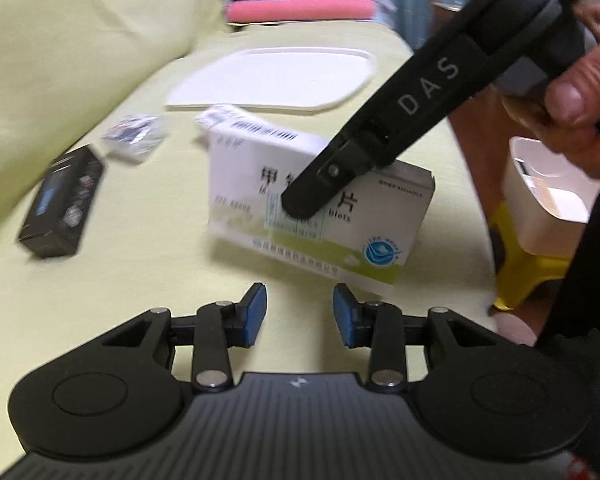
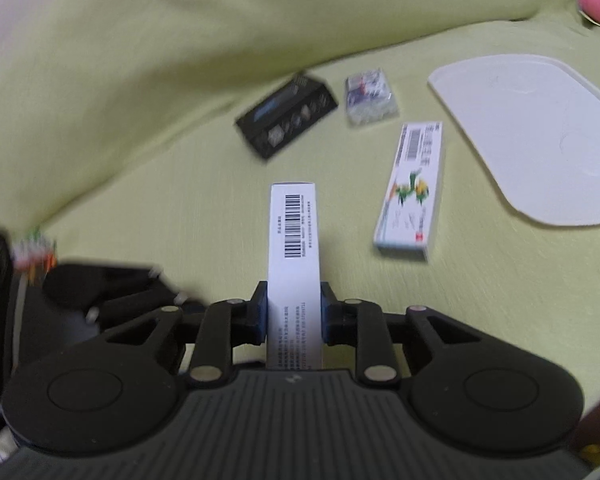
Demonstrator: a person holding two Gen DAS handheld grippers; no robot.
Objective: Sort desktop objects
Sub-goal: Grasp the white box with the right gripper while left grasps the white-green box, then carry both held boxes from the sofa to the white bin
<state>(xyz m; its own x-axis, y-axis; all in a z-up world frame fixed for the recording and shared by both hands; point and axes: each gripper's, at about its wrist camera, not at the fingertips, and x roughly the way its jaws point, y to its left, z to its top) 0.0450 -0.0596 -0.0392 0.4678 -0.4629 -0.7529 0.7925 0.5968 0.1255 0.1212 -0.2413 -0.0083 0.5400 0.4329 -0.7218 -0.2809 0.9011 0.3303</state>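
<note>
Holding a white medicine box (image 2: 294, 264) between its pads, my right gripper (image 2: 294, 316) is clamped on the box's two broad faces, with the narrow edge turned up toward the camera. That edge carries a black barcode and small print too fine for me to read. From the left wrist view the same box (image 1: 320, 204) hangs tilted above the yellow-green cloth (image 1: 140, 280); its front shows large Chinese characters partly covered by the gripper's finger, the letters "blets" at the end of a word, a green band along the bottom and a round blue logo. The black finger crossing it reads "DAS", and a hand (image 1: 580, 100) grips the tool behind it.

My left gripper (image 1: 300, 316) hovers low over the cloth just short of the box, its blue pads (image 1: 258, 312) parted with nothing between them.

Lying on the cloth, well apart from the held box: a second long white box (image 2: 414, 184) with a barcode, a green and yellow plant picture and a small red mark; a black box (image 2: 288, 116) with blurred print; a small clear-wrapped packet (image 2: 370, 98), unreadable; and a white tray (image 2: 540, 140) to the right. Off the cloth's edge in the left view sits a white bin (image 1: 540, 200) on a yellow stool (image 1: 528, 268).
</note>
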